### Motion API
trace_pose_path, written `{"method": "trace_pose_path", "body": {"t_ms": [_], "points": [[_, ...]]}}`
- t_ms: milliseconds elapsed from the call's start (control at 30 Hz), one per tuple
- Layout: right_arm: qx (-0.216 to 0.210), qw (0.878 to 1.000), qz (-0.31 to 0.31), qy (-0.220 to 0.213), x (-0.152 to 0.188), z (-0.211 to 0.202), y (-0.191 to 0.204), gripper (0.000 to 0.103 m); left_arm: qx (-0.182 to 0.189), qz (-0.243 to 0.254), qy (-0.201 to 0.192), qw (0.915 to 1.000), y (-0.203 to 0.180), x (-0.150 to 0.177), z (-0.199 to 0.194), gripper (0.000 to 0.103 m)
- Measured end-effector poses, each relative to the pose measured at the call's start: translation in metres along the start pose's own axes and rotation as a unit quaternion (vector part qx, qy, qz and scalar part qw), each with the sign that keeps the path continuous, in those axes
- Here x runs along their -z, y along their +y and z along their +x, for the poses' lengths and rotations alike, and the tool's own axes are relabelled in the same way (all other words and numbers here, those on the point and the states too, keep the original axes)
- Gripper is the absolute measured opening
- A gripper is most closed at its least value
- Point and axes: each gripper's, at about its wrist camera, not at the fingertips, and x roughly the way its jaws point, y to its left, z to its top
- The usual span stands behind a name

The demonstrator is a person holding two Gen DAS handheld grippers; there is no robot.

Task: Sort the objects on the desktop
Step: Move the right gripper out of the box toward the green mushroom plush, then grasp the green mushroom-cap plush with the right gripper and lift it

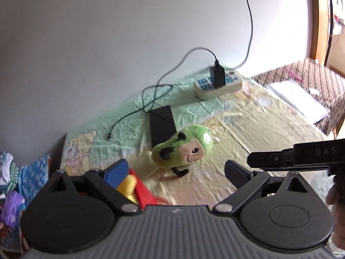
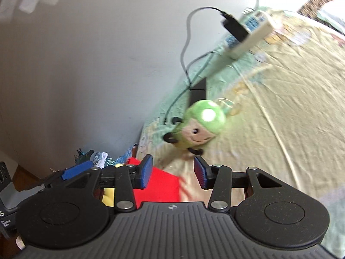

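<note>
My left tongs (image 1: 174, 170) are spread wide with nothing between the fingers. They hover low over the counter (image 1: 269, 129), which is covered by a pale green and yellow cartoon-print cloth. Ahead of them, between the two fingers in the left wrist view, the green plush toy (image 1: 183, 147) lies on the cloth, its smiling face turned toward me and its small black limbs sticking out. Just behind it lies a flat black box (image 1: 161, 125), touching or nearly touching the plush. Farther back, near the wall, sits a white power strip (image 1: 217, 84) with a black charger plugged in, and a thin black cable (image 1: 133, 112) loops across the cloth to its left.

My right tongs (image 2: 172, 172) are also parted, blue pads facing each other, holding nothing. The plush is just beyond their tips. Below them is a red bin (image 2: 159, 185) with something yellow (image 2: 108, 196) inside; in the left wrist view that bin's red rim lies by my left finger. The right view is blurred.
</note>
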Motion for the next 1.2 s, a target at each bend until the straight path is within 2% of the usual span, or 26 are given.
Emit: {"method": "trace_pose_path", "body": {"t_ms": [133,267,533,700,733,833,867,1033,1200], "points": [[0.002,0.999,0.023,0.023,-0.010,0.004,-0.023,0.047,0.011,0.033,0.027,0.9991,-0.015,-0.015,0.031,0.097],[-0.008,0.998,0.053,0.046,-0.023,0.018,-0.040,0.047,0.030,0.036,0.063,0.9969,-0.014,-0.028,0.063,0.097],[-0.027,0.985,0.157,0.064,-0.046,0.062,-0.066,0.047,0.052,0.012,0.125,0.9907,0.008,-0.048,0.120,0.097],[-0.030,0.975,0.207,0.074,-0.052,0.091,-0.077,0.047,0.038,-0.015,0.160,0.9863,0.017,-0.058,0.153,0.096],[-0.030,0.973,0.216,0.074,-0.052,0.096,-0.079,0.047,0.037,-0.023,0.167,0.9850,0.018,-0.058,0.160,0.094],[-0.036,0.967,0.243,0.072,-0.052,0.109,-0.086,0.049,0.033,-0.027,0.197,0.9794,0.018,-0.056,0.180,0.076],[-0.035,0.966,0.245,0.073,-0.052,0.112,-0.087,0.049,0.036,-0.028,0.205,0.9777,0.018,-0.055,0.185,0.080],[-0.033,0.966,0.246,0.066,-0.055,0.126,-0.092,0.053,0.046,-0.045,0.197,0.9783,0.023,-0.061,0.193,0.082],[-0.052,0.969,0.236,0.055,-0.062,0.138,-0.093,0.056,0.061,-0.072,0.198,0.9757,0.033,-0.061,0.204,0.085]]}}
